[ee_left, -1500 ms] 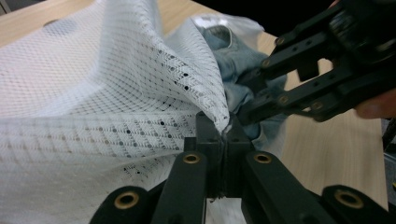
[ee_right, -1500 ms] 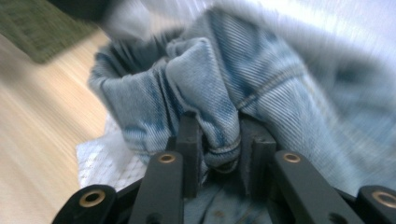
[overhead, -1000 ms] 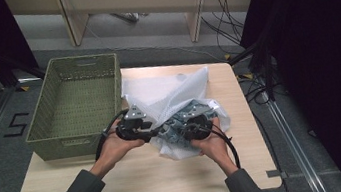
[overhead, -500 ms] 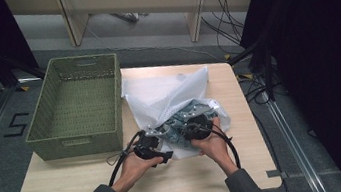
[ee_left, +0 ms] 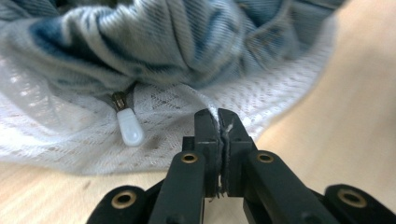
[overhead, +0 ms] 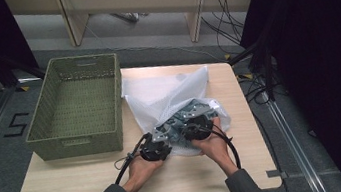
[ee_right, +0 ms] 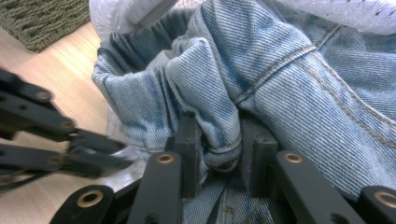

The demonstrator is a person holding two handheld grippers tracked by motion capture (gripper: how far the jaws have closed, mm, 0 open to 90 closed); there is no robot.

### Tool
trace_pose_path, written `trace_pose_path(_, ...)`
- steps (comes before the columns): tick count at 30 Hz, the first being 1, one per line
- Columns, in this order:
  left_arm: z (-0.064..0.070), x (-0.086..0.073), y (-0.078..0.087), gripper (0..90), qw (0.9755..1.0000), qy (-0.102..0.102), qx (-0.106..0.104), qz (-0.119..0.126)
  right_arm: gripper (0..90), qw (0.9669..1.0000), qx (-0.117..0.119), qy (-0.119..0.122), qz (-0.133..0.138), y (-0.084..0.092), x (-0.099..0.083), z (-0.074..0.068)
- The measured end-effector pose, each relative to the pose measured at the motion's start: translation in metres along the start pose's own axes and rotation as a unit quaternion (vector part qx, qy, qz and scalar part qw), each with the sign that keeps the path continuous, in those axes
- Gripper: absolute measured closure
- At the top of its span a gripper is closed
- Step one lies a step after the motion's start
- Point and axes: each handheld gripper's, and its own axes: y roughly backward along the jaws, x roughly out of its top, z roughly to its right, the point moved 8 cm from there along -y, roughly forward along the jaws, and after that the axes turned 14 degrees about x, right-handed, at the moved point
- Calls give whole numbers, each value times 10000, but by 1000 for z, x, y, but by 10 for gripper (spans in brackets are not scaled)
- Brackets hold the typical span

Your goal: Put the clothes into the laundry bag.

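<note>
My left tongs [ee_left: 220, 122] have just closed on the white mesh bag's [ee_left: 261, 93] edge, right tongs [ee_right: 223, 140] gripping the jeans [ee_right: 299, 79] inside, on the wooden desk [overhead: 84, 181] beside a green basket [overhead: 76, 106].

Black jaws pinching white mesh bag [ee_left: 261, 100] edge, perhaps denim [ee_left: 154, 42] inside, zipper pull [ee_left: 130, 131]

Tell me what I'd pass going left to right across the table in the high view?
Green woven basket → left gripper, shut on the white mesh bag's edge → right gripper, clamped on the jeans → bare tabletop.
</note>
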Motion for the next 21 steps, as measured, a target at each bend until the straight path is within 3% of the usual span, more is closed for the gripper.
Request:
trace_pose_path(1, 0, -2, 8, 870, 9999, -124, -59, 20, 727, 10000, -40, 5, 14, 1, 0, 0)
trace_pose_path(3, 1, -4, 19, 871, 9997, -181, -138, 46, 727, 10000, -64, 17, -19, 2, 1, -2)
trace_pose_path(7, 5, -15, 39, 872, 9986, -427, -296, 15, 728, 9987, -185, 434, -194, -3, -1, -10)
trace_pose_path(9, 5, -19, 46, 872, 9983, -490, -303, 10, 728, 9975, -223, 558, -361, -8, -2, -18)
trace_pose_path(11, 2, -24, 51, 872, 9988, -413, -279, -35, 731, 9970, -270, 628, -358, -13, 2, -20)
trace_pose_path(13, -1, -26, 53, 872, 9984, -498, -280, -46, 736, 9965, -452, 629, -314, -17, 9, -16)
trace_pose_path(15, -5, -29, 55, 872, 9982, -545, -254, -83, 738, 9958, -705, 576, -93, -20, 19, -6)
trace_pose_path(17, -9, -29, 57, 872, 9984, -512, -215, -74, 738, 9941, -898, 610, -63, -21, 26, 6)
trace_pose_path(19, -18, -30, 62, 872, 9978, -638, -128, -90, 737, 9945, -931, 476, 89, -24, 29, 12)
trace_pose_path(21, -26, -34, 64, 871, 9979, -604, -157, -161, 732, 9956, -810, 471, 69, -29, 26, 8)
